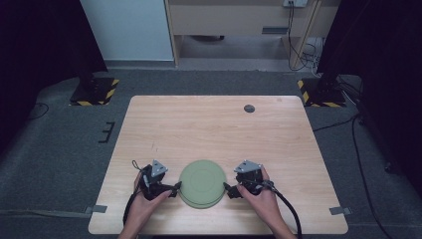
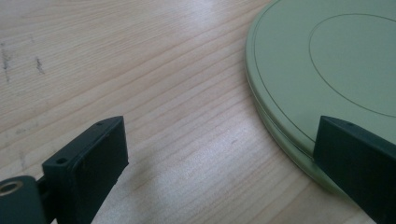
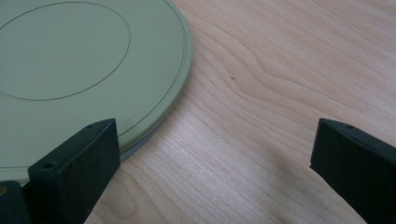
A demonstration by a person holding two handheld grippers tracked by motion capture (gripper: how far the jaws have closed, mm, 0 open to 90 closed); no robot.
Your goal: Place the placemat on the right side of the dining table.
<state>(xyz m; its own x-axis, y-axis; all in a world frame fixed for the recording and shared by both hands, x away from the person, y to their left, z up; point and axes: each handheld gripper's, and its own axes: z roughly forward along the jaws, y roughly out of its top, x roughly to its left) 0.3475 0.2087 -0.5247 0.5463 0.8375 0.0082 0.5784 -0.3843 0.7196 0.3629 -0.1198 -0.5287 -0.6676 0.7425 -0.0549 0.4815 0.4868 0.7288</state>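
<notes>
A pale green round plate [image 1: 201,183] lies flat near the table's front edge, with a thin circle marked on its top. In the left gripper view the plate [image 2: 327,60] shows a seam along its rim, like two stacked discs. My left gripper [image 1: 175,187] rests at the plate's left edge and stands open [image 2: 219,154], one jaw over the rim and the other over bare wood. My right gripper [image 1: 229,189] sits at the plate's right edge, also open [image 3: 210,154]. One of its jaws overlaps the plate [image 3: 70,60], and nothing is pinched.
The wooden table [image 1: 219,129] has a small grey round cap [image 1: 249,108] at the back right and tape tabs [image 1: 98,209] at its front corners. Dark stands on yellow-and-black bases [image 1: 94,92] flank the far corners. Cables trail on the floor at right.
</notes>
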